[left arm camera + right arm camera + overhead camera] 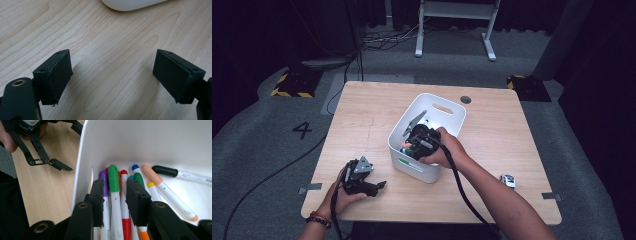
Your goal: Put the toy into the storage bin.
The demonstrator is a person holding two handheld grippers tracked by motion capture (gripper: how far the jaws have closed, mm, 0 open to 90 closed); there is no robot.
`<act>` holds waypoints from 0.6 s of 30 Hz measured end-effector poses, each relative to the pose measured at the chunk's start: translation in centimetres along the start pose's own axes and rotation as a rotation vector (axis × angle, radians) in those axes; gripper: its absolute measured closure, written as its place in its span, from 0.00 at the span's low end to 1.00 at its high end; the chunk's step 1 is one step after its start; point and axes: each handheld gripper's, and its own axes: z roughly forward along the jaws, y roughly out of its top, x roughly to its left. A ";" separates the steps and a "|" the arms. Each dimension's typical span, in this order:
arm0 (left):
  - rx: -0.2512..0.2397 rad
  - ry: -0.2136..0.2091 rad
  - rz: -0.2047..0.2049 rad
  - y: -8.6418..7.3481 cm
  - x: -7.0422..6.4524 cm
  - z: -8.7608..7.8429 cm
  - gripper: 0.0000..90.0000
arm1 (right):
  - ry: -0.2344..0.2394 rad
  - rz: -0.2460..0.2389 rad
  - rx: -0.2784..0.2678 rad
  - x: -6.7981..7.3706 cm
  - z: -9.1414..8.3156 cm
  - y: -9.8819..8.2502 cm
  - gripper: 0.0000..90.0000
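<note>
Leftward, left claw [379,185] rests on desk [362,110] near white bin [409,165], jaws wide apart, nothing between them. Right claw [115,195] dips inside bin, jaws slightly parted around green-capped marker [113,180]; whether pads press it, cannot tell. Right gripper view reveals markers lying inside bin; high view adds small toy car [508,180] at desk's right.

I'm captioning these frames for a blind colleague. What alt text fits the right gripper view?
The right gripper, inside a white bin, has its jaws slightly apart around a green-capped marker among other coloured markers. Beyond the bin's wall, the left gripper sits over the wooden table.
</note>
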 end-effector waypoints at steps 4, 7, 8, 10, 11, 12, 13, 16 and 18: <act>0.000 0.001 0.000 0.0 0.0 0.0 0.18 | -0.014 0.011 -0.035 -0.4 -0.7 -0.4 0.70; 0.000 0.001 0.000 0.0 0.0 0.0 0.17 | -0.019 0.035 -0.075 -0.7 -1.7 -0.9 0.66; 0.000 0.001 0.001 0.0 0.0 0.0 0.18 | -0.029 0.034 -0.089 -0.8 -2.1 -1.2 0.66; 0.000 0.002 0.001 0.0 0.0 0.0 0.17 | -0.030 0.064 -0.108 -0.8 -3.2 -1.8 0.64; 0.000 0.002 0.001 0.0 0.0 0.0 0.18 | -0.038 0.071 -0.125 -0.9 -3.8 -2.1 0.62; 0.000 0.001 0.000 0.0 0.0 0.0 0.17 | -0.043 0.069 -0.146 -1.1 -4.4 -2.5 0.60; -0.002 -0.001 0.000 0.0 0.0 0.0 0.17 | -0.056 0.064 -0.178 -1.2 -5.2 -3.1 0.58; 0.000 0.001 0.001 0.0 0.0 0.0 0.18 | -0.103 0.071 -0.204 -1.3 -6.7 -4.5 0.53; 0.000 0.001 0.000 0.0 0.0 0.0 0.17 | -0.116 0.066 -0.216 -1.3 -7.1 -5.0 0.52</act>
